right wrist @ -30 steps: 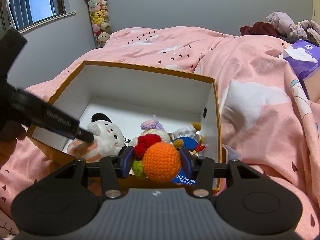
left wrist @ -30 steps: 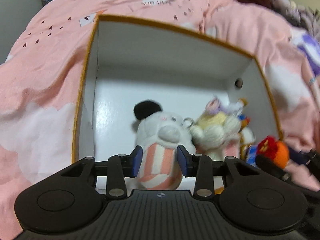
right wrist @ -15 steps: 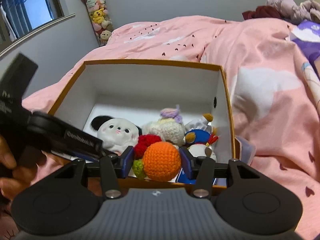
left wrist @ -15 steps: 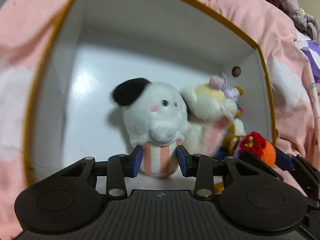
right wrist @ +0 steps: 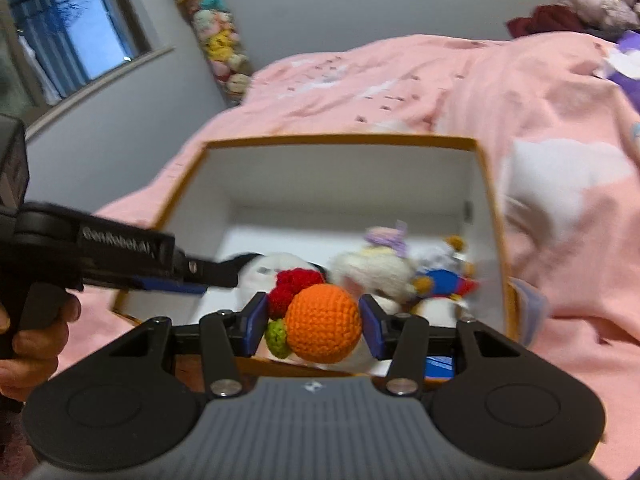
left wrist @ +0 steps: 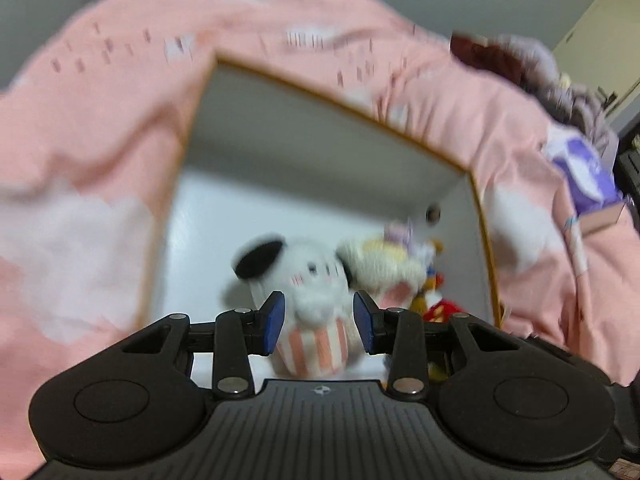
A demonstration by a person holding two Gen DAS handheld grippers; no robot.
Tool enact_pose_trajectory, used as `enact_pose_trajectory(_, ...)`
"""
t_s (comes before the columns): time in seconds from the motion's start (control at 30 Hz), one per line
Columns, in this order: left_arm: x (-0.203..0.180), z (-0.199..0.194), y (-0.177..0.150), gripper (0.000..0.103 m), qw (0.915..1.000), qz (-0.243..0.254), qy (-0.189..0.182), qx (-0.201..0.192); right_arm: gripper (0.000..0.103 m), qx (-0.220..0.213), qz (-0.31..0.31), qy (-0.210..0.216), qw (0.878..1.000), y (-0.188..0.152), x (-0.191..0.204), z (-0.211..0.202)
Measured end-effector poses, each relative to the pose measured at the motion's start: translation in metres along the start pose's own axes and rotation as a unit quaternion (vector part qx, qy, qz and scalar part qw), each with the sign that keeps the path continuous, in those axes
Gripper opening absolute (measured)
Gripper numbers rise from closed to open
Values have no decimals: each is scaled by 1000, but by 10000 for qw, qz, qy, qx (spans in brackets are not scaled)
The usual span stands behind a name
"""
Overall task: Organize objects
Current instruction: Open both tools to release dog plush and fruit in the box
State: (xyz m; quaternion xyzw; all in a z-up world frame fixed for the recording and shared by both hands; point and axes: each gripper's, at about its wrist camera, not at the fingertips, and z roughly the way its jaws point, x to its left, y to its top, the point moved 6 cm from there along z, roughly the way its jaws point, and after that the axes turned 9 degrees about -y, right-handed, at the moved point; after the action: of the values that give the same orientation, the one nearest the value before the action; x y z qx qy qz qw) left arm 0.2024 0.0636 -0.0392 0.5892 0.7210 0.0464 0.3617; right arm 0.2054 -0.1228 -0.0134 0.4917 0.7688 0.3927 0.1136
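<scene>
**A:** A bedroom, grey walls, a pink bedspread [right wrist: 460,80] with white clouds; on the bed an open white box [right wrist: 344,176] with an orange rim. What do the two grippers carry?

**B:** The left gripper [left wrist: 319,322] reaches into the box, its jaws standing either side of a white plush dog [left wrist: 308,280] in a striped outfit. They look apart from the fabric, but the left view is blurred, so whether they are gripping or loose cannot be told. The right gripper [right wrist: 314,324] hangs above the near rim, jaws closed narrowly on an orange crochet ball [right wrist: 324,328] with red and green knots.

**A:** What could go wrong?

**B:** The near corner is crowded. A cream crochet doll [right wrist: 374,268] and a blue-and-red duck toy [right wrist: 444,280] lie just beside the dog. In my judgement, a ball dropped onto that pile could roll off it, and the two grippers, near each other at the rim, could collide.

**A:** Anything else around?

**B:** A hanging column of plush toys [right wrist: 218,44] by the window, a purple box [left wrist: 588,176] and heaped clothes at the far side; none blocks the box.
</scene>
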Motion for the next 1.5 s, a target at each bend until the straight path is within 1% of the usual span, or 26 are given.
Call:
enact_pose_trajectory(0.07, 1, -15, 7, 43, 9996, 55, 71, -275, 51, -41, -32, 240, 9997, 4, 12, 1)
enact_pose_trajectory(0.13, 2, -22, 12, 43, 9991, 27, 130, -405, 51, 10, -24, 509, 9987, 8, 26, 6)
enact_pose_trajectory(0.23, 11, -32, 12, 43, 9984, -37, 199, -523, 51, 112, -41, 760, 9970, 9, 45, 17)
enact_pose_trajectory(0.37, 21, -35, 6, 43, 9983, -156, 159, -537, 51, 330, 32, 899, 9954, 6, 61, 34)
enact_pose_trajectory(0.6, 29, -37, -5, 43, 9985, -268, 74, -465, 53, 688, 10, 865, 9939, -7, 74, 53)
enact_pose_trajectory(0.83, 31, -42, -10, 44, 9985, -299, 26, -459, 54, 659, -22, 737, 9951, -10, 71, 49)
enact_pose_trajectory(1.0, 21, -49, -17, 48, 9987, -131, 3, -485, 57, 539, -27, 672, 9963, -7, 67, 39)
enact_pose_trajectory(1.2, 9, -58, -26, 49, 9987, 34, -33, -500, 57, 458, 42, 629, 9970, -9, 61, 25)
enact_pose_trajectory(1.3, 5, -63, -30, 49, 9986, 119, -28, -514, 57, 340, 39, 576, 9978, -12, 54, 12)
enact_pose_trajectory(1.4, -5, -65, -36, 49, 9978, 422, -12, -514, 57, 141, 52, 434, 9989, -14, 43, -4)
enact_pose_trajectory(1.5, -17, -63, -44, 49, 9970, 594, -120, -486, 57, -77, -8, 101, 9999, -20, 29, -22)
